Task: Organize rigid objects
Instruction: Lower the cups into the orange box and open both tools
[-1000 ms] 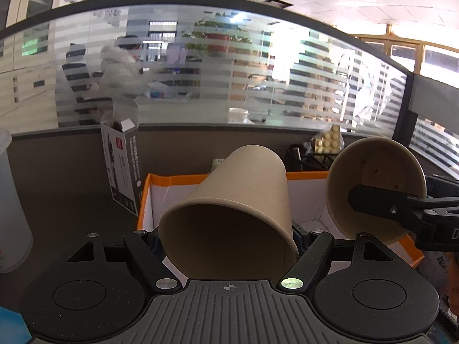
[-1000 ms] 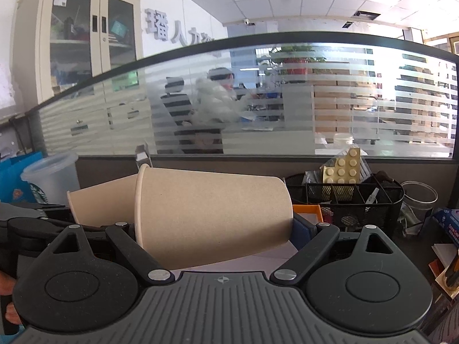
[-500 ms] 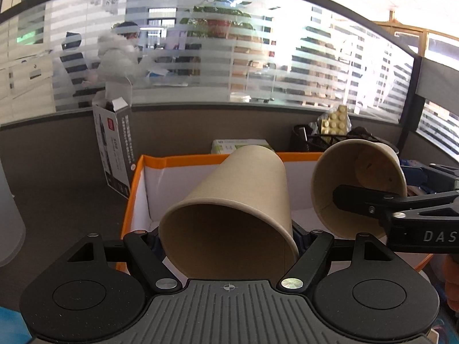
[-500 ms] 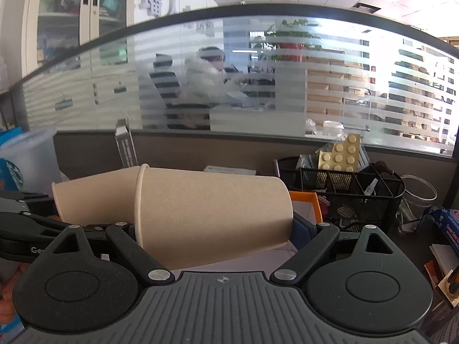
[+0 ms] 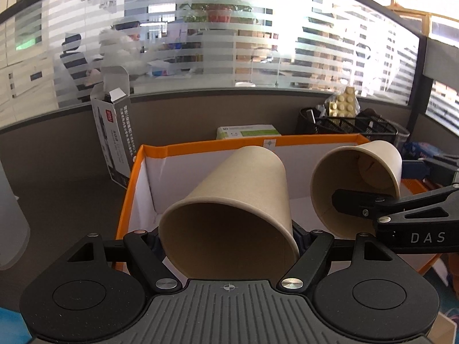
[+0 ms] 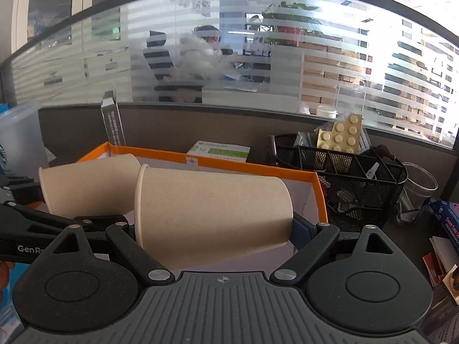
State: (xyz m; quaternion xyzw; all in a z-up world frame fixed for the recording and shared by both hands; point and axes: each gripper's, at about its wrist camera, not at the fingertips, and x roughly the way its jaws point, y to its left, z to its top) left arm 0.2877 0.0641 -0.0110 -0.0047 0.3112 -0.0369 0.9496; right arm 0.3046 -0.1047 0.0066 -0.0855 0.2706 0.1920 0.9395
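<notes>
Both paper cups have come lower, now over the orange-rimmed box. The left hand-held gripper clamps one kraft paper cup; the right hand-held gripper clamps the other cup. Placing them inside looks imminent.

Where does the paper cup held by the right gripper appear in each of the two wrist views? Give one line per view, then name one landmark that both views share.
Left wrist view: the paper cup is at right of centre, mouth towards the camera, above the orange-rimmed box.
Right wrist view: it lies sideways at the centre, mouth to the left, clamped in the right gripper.
Shared landmark: the black mesh organiser behind the box.
</notes>
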